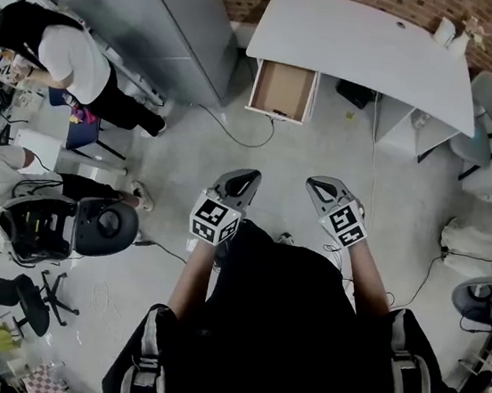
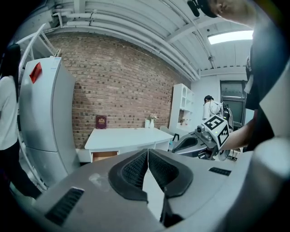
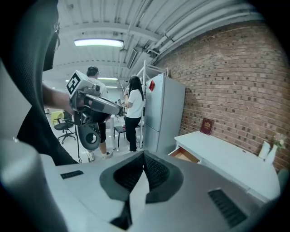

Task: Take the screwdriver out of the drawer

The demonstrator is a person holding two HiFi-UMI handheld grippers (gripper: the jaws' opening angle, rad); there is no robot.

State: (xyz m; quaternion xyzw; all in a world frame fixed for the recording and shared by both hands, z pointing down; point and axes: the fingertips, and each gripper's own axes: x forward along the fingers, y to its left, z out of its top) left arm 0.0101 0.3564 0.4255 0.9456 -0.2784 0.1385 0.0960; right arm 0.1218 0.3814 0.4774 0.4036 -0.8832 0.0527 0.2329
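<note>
You've barely started: the drawer [image 1: 283,86] under the white surface [image 1: 365,45] is open, but you're standing well back. Left gripper [image 1: 245,178] and right gripper [image 1: 320,190] are both pinched closed on nothing. The screwdriver's presumably inside, too small to spot.

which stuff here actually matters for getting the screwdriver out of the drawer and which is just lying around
For the job:
open drawer
white desk holding it
left hand-held gripper, shut, empty
right hand-held gripper, shut, empty
(screwdriver not discernible from here)

Just lying about:
grey cabinet
red book
white vases
black office chair
</note>
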